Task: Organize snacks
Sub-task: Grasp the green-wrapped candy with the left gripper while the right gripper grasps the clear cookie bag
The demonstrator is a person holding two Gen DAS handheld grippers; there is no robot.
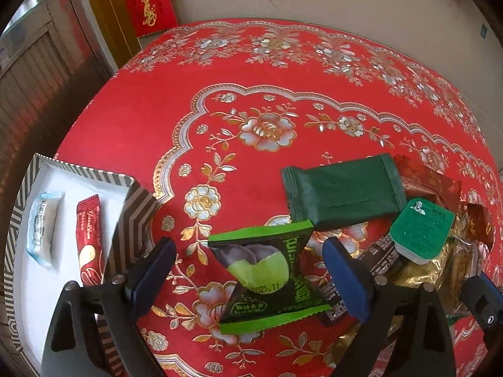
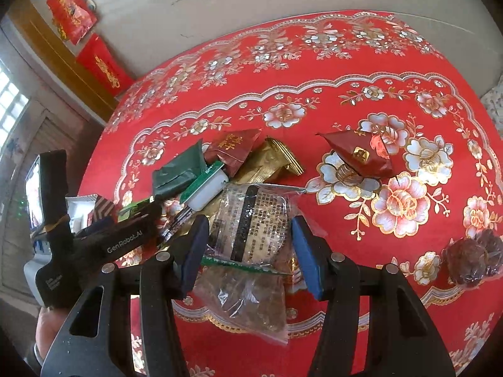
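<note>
Step in hand, as judged: lifting 1 snack per gripper from the pile for transfer to the striped box (image 1: 132,216).

- Left gripper (image 1: 248,270): jaws spread wide around the green-and-black packet (image 1: 267,270), pads clear of it on both sides; packet tilted, lying on the red tablecloth (image 1: 157,119) at the pile's near edge.
- Right gripper (image 2: 248,245): jaws half spread around the clear-wrapped snack (image 2: 251,220); left pad at or near the wrapper, right pad just beside it, firm pinch not confirmed.
- Striped box: at the left table edge, holding 2 items, a white bar (image 1: 42,226) and a red bar (image 1: 89,238).
- Remaining pile: dark green pack (image 1: 342,194), green-lidded cup (image 1: 421,232), gold packet (image 2: 270,163).

Advice: close squarely across the packet body, not the crimped ends. Lift straight up to avoid dragging neighbours. Lay flat beside the 2 bars.
</note>
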